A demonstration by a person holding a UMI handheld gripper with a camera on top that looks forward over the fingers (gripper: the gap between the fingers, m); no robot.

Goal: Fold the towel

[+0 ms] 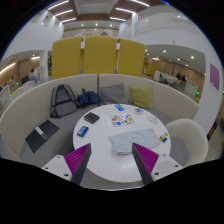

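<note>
That folded grey cloth towel (122, 146) on the round white bench (95, 140) looks soft and floppy, so I'd pinch a corner; hand-held gripper (113, 158) hovers wide open, empty.

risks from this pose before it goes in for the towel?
1. Gripper is open, above the round table, with the folded towel just ahead of the fingers; pinching one layer could unfold it.
2. Small items lie just beyond the towel; a sweep could knock them.

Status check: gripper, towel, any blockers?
Gripper open, holding nothing. Towel lying on round white table, between fingertips. Small items beyond towel, none in the way.
</note>
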